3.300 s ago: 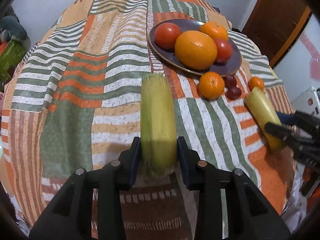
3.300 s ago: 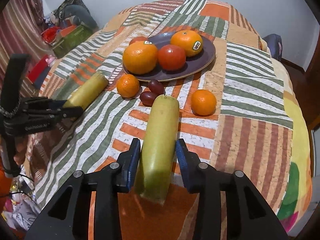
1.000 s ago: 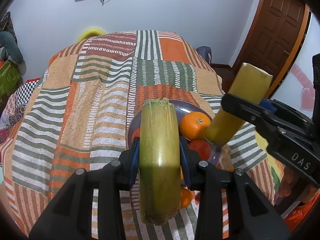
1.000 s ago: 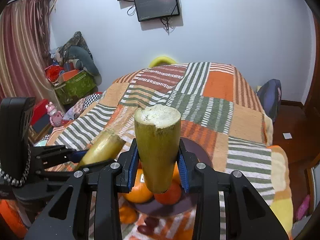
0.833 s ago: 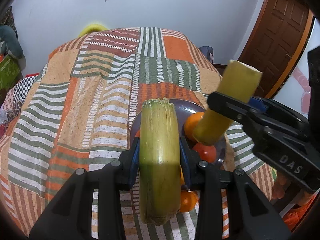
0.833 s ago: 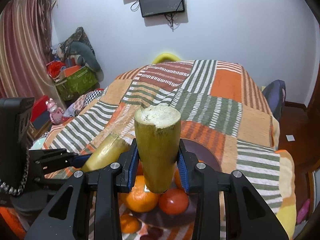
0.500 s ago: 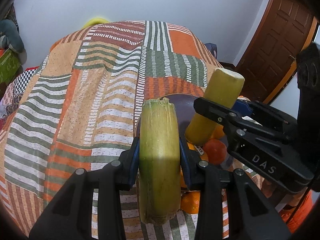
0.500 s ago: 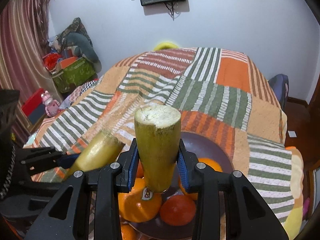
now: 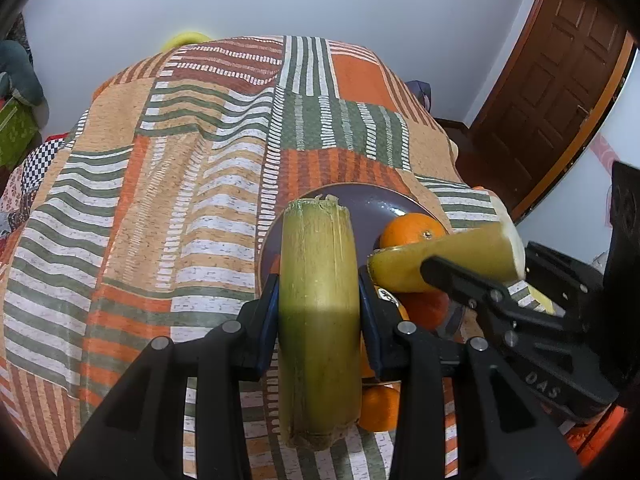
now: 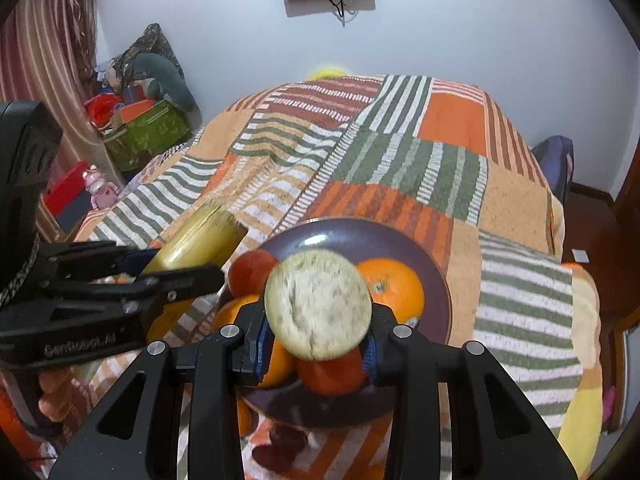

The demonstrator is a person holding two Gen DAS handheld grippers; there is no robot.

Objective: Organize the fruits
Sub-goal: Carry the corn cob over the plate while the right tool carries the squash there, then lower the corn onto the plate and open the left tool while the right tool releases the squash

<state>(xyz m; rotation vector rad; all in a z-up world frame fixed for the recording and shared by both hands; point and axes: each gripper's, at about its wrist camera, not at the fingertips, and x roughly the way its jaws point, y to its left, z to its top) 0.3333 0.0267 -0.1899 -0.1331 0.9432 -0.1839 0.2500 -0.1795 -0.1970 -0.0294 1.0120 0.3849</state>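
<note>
The left gripper (image 9: 319, 320) squeezes a green cane piece (image 9: 318, 320) tight, above the tabletop (image 9: 160, 200). At 3 o'clock of it, the right gripper (image 10: 318, 344) squeezes a yellow cane piece (image 10: 318, 306) over the purple plate (image 10: 438, 280), which holds an orange (image 10: 394, 286) and a tomato (image 10: 250, 270)

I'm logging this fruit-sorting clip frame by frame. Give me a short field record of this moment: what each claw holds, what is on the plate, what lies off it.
left claw: shut on a green-yellow cane piece, above the cloth
right claw: shut on a second cane piece, cut end toward the camera, over the plate
plate: purple; holds oranges and tomatoes
off plate: small orange and dark fruits on the cloth
</note>
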